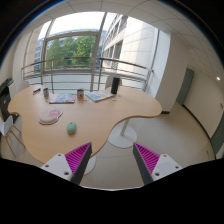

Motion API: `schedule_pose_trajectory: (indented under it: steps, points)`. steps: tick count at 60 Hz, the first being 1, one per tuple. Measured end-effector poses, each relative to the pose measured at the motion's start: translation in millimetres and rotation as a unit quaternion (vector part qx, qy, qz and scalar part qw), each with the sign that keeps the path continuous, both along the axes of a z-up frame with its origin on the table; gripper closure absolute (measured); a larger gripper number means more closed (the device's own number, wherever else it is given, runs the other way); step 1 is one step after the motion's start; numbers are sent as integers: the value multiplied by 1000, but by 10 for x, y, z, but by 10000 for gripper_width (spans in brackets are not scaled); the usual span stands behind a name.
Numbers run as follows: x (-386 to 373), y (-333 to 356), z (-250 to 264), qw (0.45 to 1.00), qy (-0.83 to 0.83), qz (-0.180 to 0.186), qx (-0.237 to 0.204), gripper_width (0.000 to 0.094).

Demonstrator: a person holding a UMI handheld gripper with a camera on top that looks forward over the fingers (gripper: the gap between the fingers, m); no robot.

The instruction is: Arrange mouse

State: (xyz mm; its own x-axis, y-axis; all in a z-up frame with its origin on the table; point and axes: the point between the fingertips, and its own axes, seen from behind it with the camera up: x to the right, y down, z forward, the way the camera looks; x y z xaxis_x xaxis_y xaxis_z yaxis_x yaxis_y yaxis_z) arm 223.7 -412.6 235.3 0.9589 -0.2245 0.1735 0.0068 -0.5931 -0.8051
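My gripper (112, 162) is held high over the floor, well back from a curved wooden table (95, 118). Its two fingers with pink pads (78, 156) stand wide apart with nothing between them. On the table, beyond the fingers, lies a small green rounded thing (71, 127) that may be the mouse. A pinkish flat thing (50, 117) lies to its left.
Papers or books (98, 96) and a flat item (62, 98) lie at the table's far side, with a dark upright object (115, 86) near them. Large windows (72, 50) are behind. Round table bases (125, 135) stand on the grey floor.
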Motion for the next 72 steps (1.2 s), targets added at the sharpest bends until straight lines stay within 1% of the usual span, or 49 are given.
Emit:
schedule_pose_trajectory:
  steps: [5,10,21,28,34,37,48,56,61,66,72]
  points:
    - [46,-111,14,1000,-9,-11,-9,89]
    - [14,-244,-87,999,-16,-25,-19,88]
    - [-326,-493,-498,998,-2,-49,-33,85]
    - [-725,-431,-878,997,31,-46,-51,88]
    - [-1028,-109,-1198,996,56,-28,-56,87]
    - [-1155,118,-1331,996,61,-14,-57,85]
    - [-1490,1304,-1718,996,70,43,-36,85]
    - [-1597,2181,-1982,995,74,67,-27,90]
    - [-1660,2584,-2150,994,71,78,-32,92]
    - [-1699,2887,-2317,993,77,88,-35,134]
    - [-1705,3067,-2486,992,84,88,-43,230]
